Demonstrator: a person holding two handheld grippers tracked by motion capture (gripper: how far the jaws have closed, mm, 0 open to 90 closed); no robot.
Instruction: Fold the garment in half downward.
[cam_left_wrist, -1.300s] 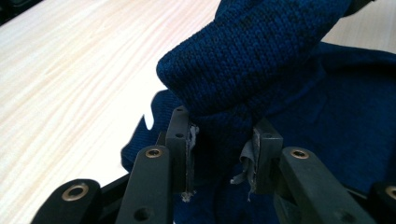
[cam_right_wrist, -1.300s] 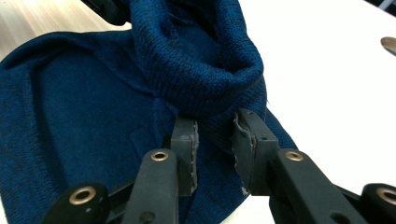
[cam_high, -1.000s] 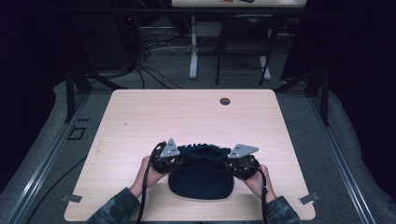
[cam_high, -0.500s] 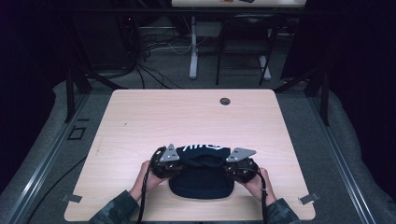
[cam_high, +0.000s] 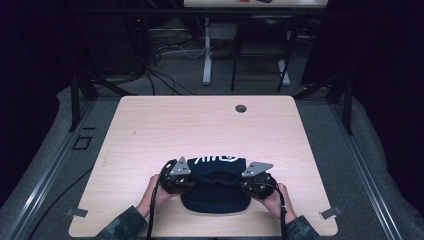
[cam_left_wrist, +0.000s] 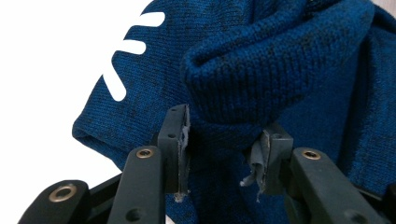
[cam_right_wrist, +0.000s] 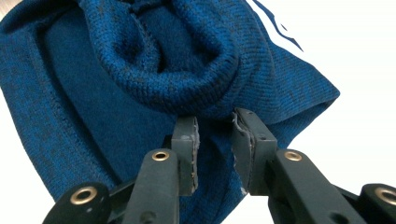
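A dark blue knitted garment (cam_high: 216, 187) with white lettering lies at the lower middle of the high view, close to the near edge of the table, and the two grippers sit at its two sides: the left gripper (cam_high: 179, 179) at its left edge, the right gripper (cam_high: 256, 181) at its right edge. Each is held in a hand that comes up from the bottom of the frame, the left hand (cam_high: 152, 192) and the right hand (cam_high: 278, 198).

In the left gripper view a rolled, ribbed fold of the knit (cam_left_wrist: 261, 70) bulges in the upper middle of the frame, and its lower part hangs between the two black jaws. These jaws have just been opening. A gap shows between the pads and the cloth below the fold, so the grip looks loosened, with the fabric between the jaws but not clearly pinched.

In the right gripper view the same kind of thick rolled hem (cam_right_wrist: 177, 65) fills the upper half, and the jaws stand narrow at the lower middle, closed on a bunch of the cloth.

The knit is coarse, with visible ribs and a stitched seam; white stripes (cam_left_wrist: 130, 46) run across its upper left part in the left gripper view. The jaw pads are grey and frayed at their edges.

The table (cam_high: 150, 130) is pale wood grain with rounded corners and a small round dark hole (cam_high: 241, 108) near its far edge. Around it lies grey floor, and behind it, at the top of the frame, cables and metal table legs stand in a dark room.
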